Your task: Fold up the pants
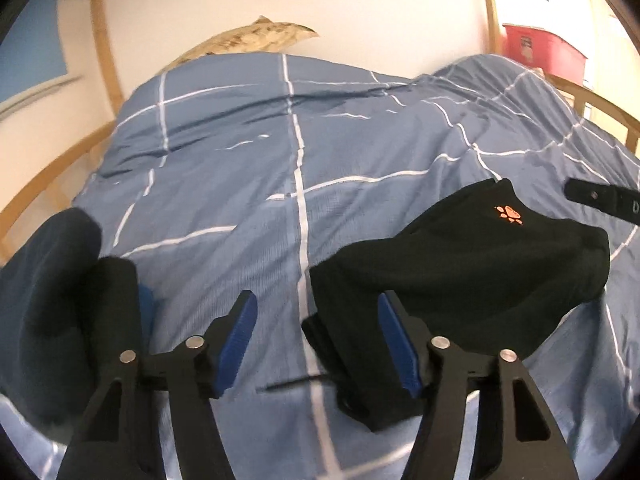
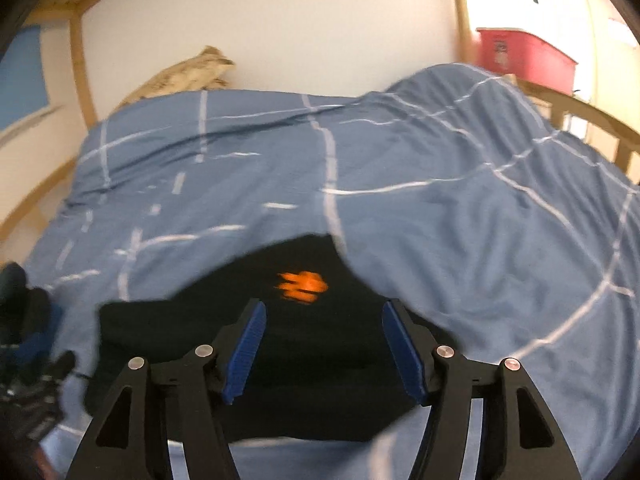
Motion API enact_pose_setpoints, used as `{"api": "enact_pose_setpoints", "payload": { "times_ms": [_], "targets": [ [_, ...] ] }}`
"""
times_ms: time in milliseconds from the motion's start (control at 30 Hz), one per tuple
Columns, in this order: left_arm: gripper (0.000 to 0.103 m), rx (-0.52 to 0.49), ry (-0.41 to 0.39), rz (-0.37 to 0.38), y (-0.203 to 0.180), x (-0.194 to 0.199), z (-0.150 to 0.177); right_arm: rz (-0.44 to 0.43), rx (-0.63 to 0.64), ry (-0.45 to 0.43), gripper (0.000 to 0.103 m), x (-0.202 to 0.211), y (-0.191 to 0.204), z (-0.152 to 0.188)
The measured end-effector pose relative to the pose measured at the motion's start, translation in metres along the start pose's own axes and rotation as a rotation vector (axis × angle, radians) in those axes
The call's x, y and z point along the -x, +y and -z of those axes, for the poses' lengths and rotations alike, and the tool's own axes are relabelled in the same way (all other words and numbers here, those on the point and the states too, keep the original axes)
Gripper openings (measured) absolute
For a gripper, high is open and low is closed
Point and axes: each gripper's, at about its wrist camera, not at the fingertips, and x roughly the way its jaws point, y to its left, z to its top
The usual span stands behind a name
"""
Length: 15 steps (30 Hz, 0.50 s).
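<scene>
Both hand-held grippers — left (image 1: 318,344), right (image 2: 324,348) — gape empty above folded black pants (image 2: 296,336).

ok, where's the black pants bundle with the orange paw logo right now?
The black folded pants with the orange paw logo lie on the blue checked duvet, right of centre in the left wrist view, directly below the open right gripper.
</scene>
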Motion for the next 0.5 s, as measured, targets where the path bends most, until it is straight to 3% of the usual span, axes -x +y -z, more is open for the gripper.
{"api": "enact_pose_setpoints", "payload": {
  "times_ms": [200,333,433,500],
  "targets": [
    [0.05,0.054,0.017,0.071,0.028,-0.016,-0.007,-0.07,-0.015,0.022,0.062,-0.019,0.046,-0.002],
    [0.05,0.061,0.032,0.146,0.027,-0.029,-0.005,-0.058,-0.031,0.061,0.062,-0.036,0.064,0.008],
    [0.049,0.029,0.026,0.14,0.021,-0.041,-0.004,-0.082,-0.037,0.077,0.062,-0.046,0.075,0.014],
    [0.044,0.017,0.029,0.144,0.019,-0.049,-0.004,-0.1,-0.029,0.073,0.062,-0.049,0.081,0.018]
  ]
}}
